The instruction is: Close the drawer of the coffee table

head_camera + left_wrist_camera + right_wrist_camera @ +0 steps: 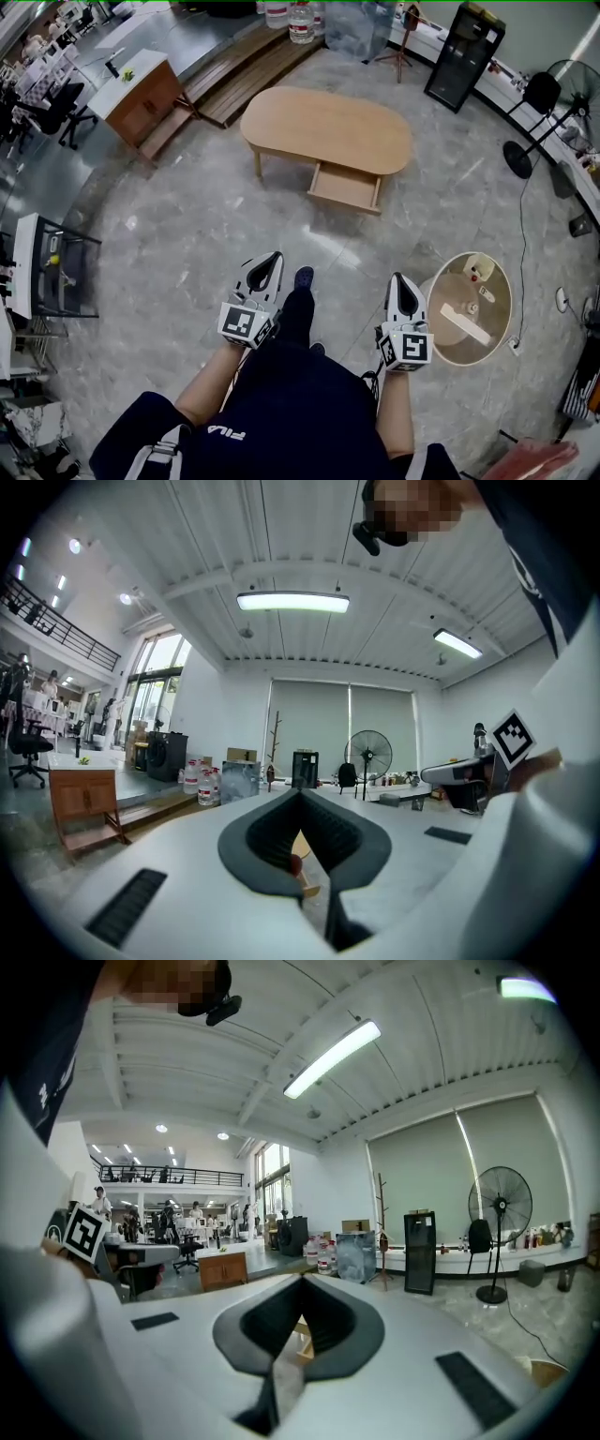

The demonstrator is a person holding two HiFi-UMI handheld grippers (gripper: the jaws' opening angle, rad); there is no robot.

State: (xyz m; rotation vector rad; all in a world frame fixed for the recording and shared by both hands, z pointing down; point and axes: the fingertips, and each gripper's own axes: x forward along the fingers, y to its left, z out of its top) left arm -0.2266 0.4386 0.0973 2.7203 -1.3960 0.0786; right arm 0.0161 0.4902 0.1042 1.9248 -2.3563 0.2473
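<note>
An oval wooden coffee table (328,127) stands on the stone floor ahead, its drawer (347,187) pulled out toward me. My left gripper (269,261) and right gripper (401,281) are held side by side well short of the table, both shut and empty. In the left gripper view the left gripper (301,794) has its jaws meeting, and a sliver of the table (302,847) shows through the gap behind the tips. The right gripper (301,1282) in its own view is likewise shut, with a bit of the table (302,1330) showing in its gap.
A round wooden side table (466,307) with small items stands at my right. A wooden cabinet (141,94) sits at the far left, a metal cart (47,267) at the left edge, a floor fan (525,141) and a black unit (464,56) at the far right.
</note>
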